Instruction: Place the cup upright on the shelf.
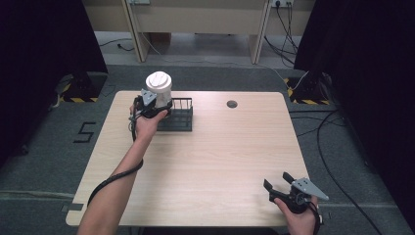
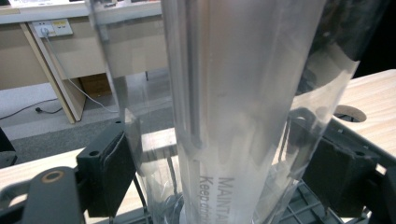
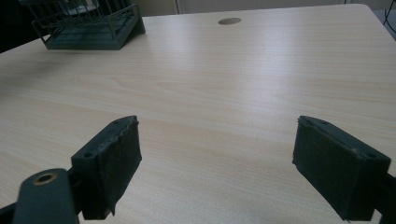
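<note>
The left gripper (image 1: 155,104) pinches a plastic-wrapped stack of cups (image 1: 159,86) held upright over the near-left end of the wire basket (image 1: 182,117), seemingly mid-transfer, while the right gripper (image 1: 281,184), well away from the basket, sits spread and idle.

Tall stack of white cups (image 1: 159,88) sleeved in clear plastic (image 2: 243,107), upright, printed lettering low on the wrap, lower end inside dark wire basket (image 1: 179,116) near the desk's far left corner.
</note>
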`<state>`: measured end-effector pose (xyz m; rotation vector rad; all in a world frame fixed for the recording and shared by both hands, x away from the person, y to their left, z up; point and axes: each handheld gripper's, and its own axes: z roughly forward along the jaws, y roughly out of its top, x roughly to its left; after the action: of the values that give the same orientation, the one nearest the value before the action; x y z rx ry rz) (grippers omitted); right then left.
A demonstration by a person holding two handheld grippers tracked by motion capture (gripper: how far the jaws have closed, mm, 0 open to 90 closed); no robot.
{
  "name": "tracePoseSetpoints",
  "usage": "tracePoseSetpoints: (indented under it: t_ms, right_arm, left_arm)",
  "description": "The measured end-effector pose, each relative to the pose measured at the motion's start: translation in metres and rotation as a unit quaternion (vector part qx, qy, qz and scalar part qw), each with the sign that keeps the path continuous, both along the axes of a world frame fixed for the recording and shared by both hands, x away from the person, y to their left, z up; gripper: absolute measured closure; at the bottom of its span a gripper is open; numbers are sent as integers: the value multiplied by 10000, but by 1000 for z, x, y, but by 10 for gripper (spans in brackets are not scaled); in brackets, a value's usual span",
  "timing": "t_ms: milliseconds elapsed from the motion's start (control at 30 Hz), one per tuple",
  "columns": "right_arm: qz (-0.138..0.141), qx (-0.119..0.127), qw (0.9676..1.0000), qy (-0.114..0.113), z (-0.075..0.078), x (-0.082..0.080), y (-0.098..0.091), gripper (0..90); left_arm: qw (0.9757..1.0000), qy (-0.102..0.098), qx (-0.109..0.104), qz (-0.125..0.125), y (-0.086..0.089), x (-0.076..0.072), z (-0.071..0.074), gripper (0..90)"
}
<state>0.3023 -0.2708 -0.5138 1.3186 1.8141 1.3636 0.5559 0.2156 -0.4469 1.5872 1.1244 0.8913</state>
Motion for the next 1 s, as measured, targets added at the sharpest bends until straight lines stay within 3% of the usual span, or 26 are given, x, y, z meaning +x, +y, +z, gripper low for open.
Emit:
tracePoseSetpoints:
  t_ms: [1000]
  right_arm:
    - [32, -79, 10000, -44, 0, 1, 0, 157]
  left_arm:
    - [9999, 154, -56, 33, -2, 1, -10, 175]
